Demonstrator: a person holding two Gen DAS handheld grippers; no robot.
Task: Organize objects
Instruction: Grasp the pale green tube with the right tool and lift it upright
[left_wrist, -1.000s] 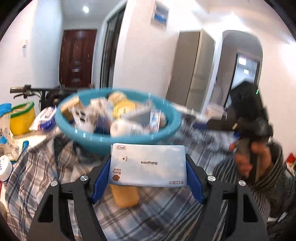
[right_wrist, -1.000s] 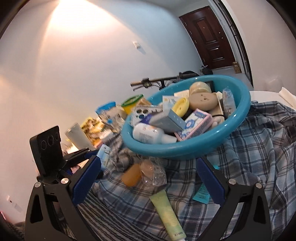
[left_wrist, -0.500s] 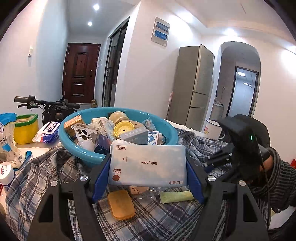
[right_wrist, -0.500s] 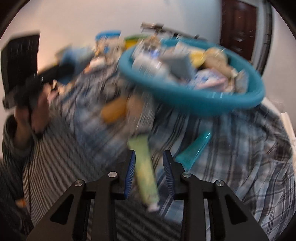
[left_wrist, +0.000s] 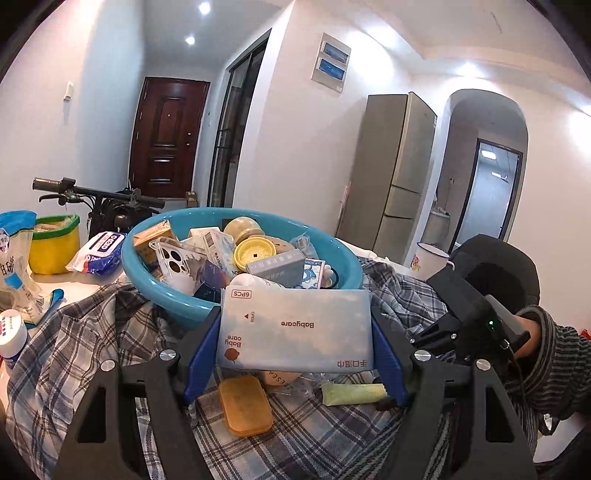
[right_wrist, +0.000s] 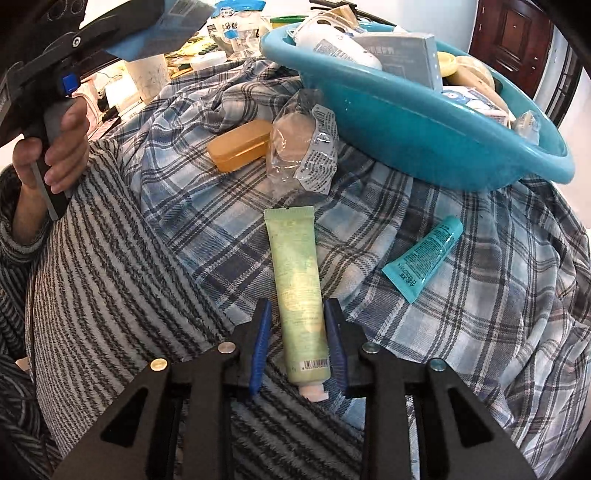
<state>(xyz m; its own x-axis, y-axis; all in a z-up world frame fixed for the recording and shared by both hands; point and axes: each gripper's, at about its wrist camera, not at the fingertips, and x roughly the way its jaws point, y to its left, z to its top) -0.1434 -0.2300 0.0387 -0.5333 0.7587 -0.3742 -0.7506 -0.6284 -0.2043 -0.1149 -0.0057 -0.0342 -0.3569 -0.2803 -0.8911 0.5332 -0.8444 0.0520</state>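
Left gripper (left_wrist: 295, 332): clamps wipes pack (left_wrist: 295, 328), held above cloth (left_wrist: 74, 354) before basin (left_wrist: 177, 299).
Right gripper (right_wrist: 298, 332): jaws narrowed around green tube (right_wrist: 295, 280); contact unclear.
Tube: flat on cloth, cap toward gripper.

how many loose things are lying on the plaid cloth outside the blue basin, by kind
tubes: 2, a pale green tube and a teal tube
orange case: 1
clear wrapped packet: 1
total: 4
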